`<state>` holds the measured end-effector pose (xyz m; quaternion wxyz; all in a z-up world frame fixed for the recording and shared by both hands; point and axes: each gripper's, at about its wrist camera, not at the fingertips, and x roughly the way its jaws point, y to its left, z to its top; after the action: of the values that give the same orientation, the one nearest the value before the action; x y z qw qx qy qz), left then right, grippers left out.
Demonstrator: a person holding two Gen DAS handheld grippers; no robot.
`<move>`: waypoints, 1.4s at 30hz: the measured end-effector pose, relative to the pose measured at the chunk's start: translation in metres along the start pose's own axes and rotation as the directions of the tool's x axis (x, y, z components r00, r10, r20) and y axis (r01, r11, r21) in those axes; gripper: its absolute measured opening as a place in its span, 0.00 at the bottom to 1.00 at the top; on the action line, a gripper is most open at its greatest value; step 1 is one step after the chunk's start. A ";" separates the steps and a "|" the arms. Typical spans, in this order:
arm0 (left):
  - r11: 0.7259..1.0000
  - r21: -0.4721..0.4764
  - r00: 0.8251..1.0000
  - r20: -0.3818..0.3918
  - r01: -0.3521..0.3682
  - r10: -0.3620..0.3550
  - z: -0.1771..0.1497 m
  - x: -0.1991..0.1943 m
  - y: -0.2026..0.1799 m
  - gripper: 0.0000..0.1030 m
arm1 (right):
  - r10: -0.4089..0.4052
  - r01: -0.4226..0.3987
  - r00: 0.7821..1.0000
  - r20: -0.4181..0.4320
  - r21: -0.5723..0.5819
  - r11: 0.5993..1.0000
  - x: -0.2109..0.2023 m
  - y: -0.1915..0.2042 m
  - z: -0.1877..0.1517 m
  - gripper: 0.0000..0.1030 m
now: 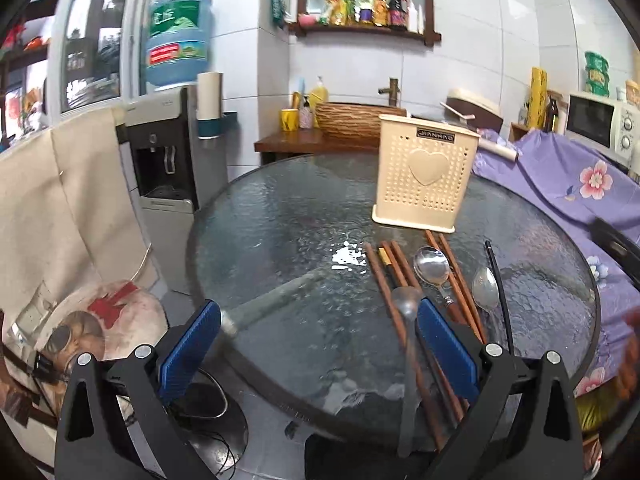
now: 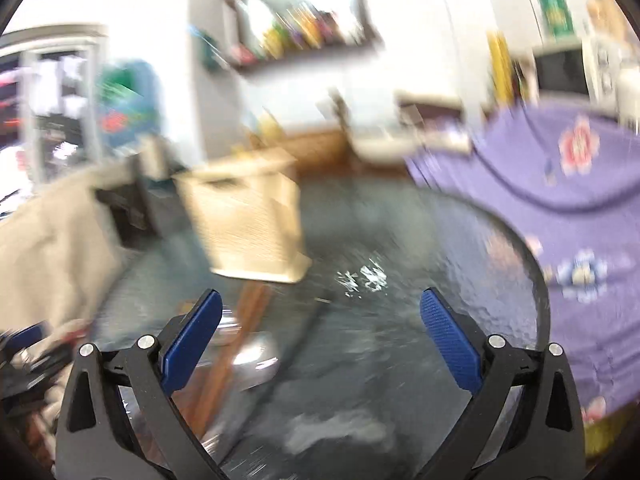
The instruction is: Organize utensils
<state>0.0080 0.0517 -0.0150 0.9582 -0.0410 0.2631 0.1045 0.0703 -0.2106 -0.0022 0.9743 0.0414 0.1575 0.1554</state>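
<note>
The cream utensil holder [image 1: 425, 176] carries a small dark plate reading "JIANHAO".

Three spoons [image 1: 431, 266], several chopsticks [image 1: 386, 280], one holder [image 1: 424, 172]

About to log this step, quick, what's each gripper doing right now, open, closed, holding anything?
Left gripper: open, holding nothing, above the glass table.
Right gripper: open, holding nothing; the view is blurred.
</note>
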 end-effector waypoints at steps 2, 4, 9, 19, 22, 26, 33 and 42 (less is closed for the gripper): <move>1.000 -0.007 1.000 0.011 0.010 -0.010 -0.005 -0.006 0.002 0.94 | 0.010 -0.009 1.000 0.020 -0.028 1.000 -0.025 0.013 -0.007 0.95; 1.000 0.004 1.000 0.026 0.010 -0.010 -0.010 -0.012 0.001 0.94 | 0.002 0.001 0.998 0.055 -0.067 0.998 -0.043 0.019 -0.015 0.95; 0.999 0.031 0.999 0.032 0.035 -0.036 -0.012 -0.021 -0.011 0.94 | -0.016 0.019 0.999 0.028 -0.117 0.993 -0.061 0.023 -0.030 0.95; 0.996 0.060 0.993 0.095 0.061 -0.066 -0.013 -0.042 -0.030 0.94 | -0.004 0.006 1.000 0.028 -0.066 0.998 -0.074 0.010 -0.036 0.95; 0.996 0.069 0.993 0.102 0.060 -0.066 -0.013 -0.045 -0.034 0.94 | -0.004 0.006 1.000 0.020 -0.071 0.997 -0.076 0.009 -0.038 0.95; 0.996 0.070 0.992 0.109 0.060 -0.068 -0.012 -0.048 -0.037 0.94 | -0.007 0.010 0.999 0.034 -0.076 0.997 -0.079 0.010 -0.035 0.95; 0.996 0.068 0.991 0.118 0.056 -0.064 -0.012 -0.051 -0.037 0.94 | -0.004 0.007 0.999 0.038 -0.078 0.997 -0.081 0.011 -0.035 0.95; 0.996 0.067 0.991 0.117 0.056 -0.063 -0.012 -0.051 -0.037 0.94 | 0.006 -0.003 0.999 0.034 -0.089 0.996 -0.081 0.013 -0.033 0.95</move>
<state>-0.0323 0.0048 0.0017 0.9757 -0.0121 0.2073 0.0699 -0.0167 -0.2228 -0.0083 0.9774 0.0012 0.1338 0.1637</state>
